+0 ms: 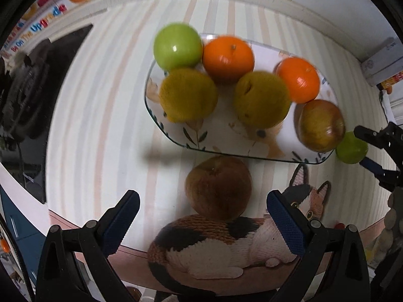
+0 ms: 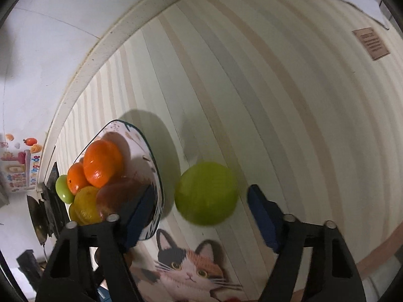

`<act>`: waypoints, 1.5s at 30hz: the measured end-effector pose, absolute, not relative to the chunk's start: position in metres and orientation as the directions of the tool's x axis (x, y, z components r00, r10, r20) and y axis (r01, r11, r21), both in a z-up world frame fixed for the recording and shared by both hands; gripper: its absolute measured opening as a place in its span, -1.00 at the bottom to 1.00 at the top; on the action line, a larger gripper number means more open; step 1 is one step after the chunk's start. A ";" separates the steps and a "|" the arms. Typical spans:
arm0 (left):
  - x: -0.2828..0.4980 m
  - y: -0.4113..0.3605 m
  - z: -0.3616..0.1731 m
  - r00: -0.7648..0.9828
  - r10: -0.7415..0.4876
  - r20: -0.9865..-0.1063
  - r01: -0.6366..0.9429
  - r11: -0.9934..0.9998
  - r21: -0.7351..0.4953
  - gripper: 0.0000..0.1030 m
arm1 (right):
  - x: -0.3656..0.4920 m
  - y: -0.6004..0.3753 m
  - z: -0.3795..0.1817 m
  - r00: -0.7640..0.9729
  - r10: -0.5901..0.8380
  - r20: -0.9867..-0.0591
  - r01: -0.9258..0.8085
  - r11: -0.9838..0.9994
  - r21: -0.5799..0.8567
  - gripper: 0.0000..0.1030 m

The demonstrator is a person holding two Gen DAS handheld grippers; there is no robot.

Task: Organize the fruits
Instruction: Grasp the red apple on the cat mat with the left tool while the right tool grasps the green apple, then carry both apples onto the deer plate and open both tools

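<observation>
A glass plate (image 1: pixel 221 138) on the striped mat holds a green apple (image 1: pixel 177 46), two oranges (image 1: pixel 228 59) (image 1: pixel 298 80), two yellow fruits (image 1: pixel 189 94) (image 1: pixel 262 99) and a red-green apple (image 1: pixel 321 125). A brownish-red apple (image 1: pixel 218 187) lies on the mat in front of the plate, just ahead of my open left gripper (image 1: pixel 202 197) and between its fingers without touching them. A light green fruit (image 2: pixel 206 193) sits on the mat beside the plate (image 2: pixel 157 168). My right gripper (image 2: pixel 201 190) straddles it, with a gap at each pad.
The mat carries a calico cat picture (image 1: pixel 226 246) at its near edge. A dark object (image 1: pixel 32 95) lies off the mat to the left. Boxes (image 1: pixel 382 68) stand at the far right. A pale wall or floor borders the mat's far edge.
</observation>
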State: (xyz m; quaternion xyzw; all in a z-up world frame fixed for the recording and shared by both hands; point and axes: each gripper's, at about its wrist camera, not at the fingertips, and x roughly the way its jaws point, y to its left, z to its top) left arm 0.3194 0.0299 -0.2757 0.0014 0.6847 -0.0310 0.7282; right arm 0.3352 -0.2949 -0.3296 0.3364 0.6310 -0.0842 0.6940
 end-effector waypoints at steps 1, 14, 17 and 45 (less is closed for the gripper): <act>0.320 0.029 -0.280 0.050 -0.040 -0.998 0.047 0.998 -0.037 1.00 | 0.337 -0.293 -0.334 0.182 0.314 -0.932 0.541 0.759 0.361 0.35; 0.326 0.016 -0.308 0.019 -0.076 -0.997 0.095 0.993 -0.074 0.68 | 0.312 -0.267 -0.335 0.095 0.319 -0.943 0.433 0.840 0.328 0.10; 0.323 0.015 -0.312 0.020 -0.082 -0.996 0.112 0.990 -0.079 0.31 | 0.299 -0.249 -0.338 0.054 0.331 -0.942 0.395 0.859 0.324 0.11; 0.351 -0.033 -0.195 0.186 -0.235 -0.954 0.256 0.949 -0.184 0.29 | 0.351 -0.246 -0.269 0.252 0.322 -0.913 0.320 0.862 0.393 0.10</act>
